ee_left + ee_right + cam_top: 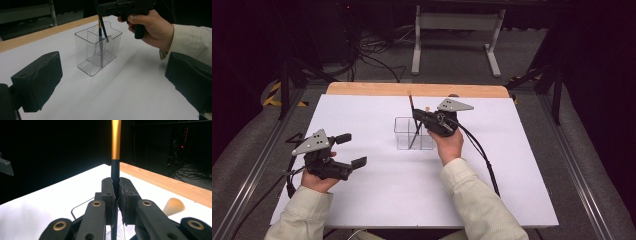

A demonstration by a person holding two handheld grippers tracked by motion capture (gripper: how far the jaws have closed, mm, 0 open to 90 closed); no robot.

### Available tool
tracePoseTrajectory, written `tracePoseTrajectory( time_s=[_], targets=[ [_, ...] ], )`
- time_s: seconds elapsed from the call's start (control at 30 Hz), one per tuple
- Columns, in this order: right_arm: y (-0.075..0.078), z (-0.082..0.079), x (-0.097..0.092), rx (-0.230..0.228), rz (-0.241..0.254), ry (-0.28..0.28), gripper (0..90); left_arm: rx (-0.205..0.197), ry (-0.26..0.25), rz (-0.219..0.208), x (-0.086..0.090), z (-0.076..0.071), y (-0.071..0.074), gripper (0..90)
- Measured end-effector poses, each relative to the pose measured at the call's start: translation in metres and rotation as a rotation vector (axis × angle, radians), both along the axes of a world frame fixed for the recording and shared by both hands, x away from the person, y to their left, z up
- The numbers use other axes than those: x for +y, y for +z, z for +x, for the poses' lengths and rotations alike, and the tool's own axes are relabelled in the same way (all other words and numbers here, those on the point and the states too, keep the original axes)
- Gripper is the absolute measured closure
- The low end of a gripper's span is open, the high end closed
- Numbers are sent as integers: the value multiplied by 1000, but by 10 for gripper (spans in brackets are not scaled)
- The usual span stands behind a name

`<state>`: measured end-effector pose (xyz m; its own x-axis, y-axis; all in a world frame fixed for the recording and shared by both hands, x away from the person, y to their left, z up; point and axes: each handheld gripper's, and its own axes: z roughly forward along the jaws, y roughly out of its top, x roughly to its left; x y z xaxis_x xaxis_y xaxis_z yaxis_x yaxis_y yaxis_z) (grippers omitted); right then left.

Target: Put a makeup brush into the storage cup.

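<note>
Brush, one only, thin and stiff with a black shaft and gold ferrule, stands nearly upright with its lower end inside the clear organizer, a single divided box on the white table. It looks light and a little slippery, so the black shaft (not the bristle end) seems the sound place to pinch. The right hand-held gripper has its jaws clamped on that shaft. The left hand-held gripper rests spread wide, holding nothing.
</note>
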<state>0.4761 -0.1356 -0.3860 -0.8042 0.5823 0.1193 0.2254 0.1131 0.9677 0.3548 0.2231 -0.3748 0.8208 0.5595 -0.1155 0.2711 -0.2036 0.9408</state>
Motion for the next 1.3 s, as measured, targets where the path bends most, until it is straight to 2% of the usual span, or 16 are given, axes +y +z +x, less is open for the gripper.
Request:
tracePoseTrajectory(
  time_s=[0.83,1.1,1.13,1.2,1.23,1.3],
  targets=[
    [-12,0,1,34,-23,0,826,2,-7,4,-1,2,-1,18],
    [-13,1,0,61,-24,10,816,3,-9,9,-1,3,-1,20],
    [-13,1,0,62,-14,22,727,6,-8,3,-1,2,-1,20],
    [-9,-1,-2,64,26,7,513,7,-9,3,0,2,-1,20],
    [-6,-1,-4,66,46,17,469,6,-8,3,0,2,-1,19],
    [0,-4,-7,43,69,25,319,7,-9,4,-1,2,-1,19]
  ],
)
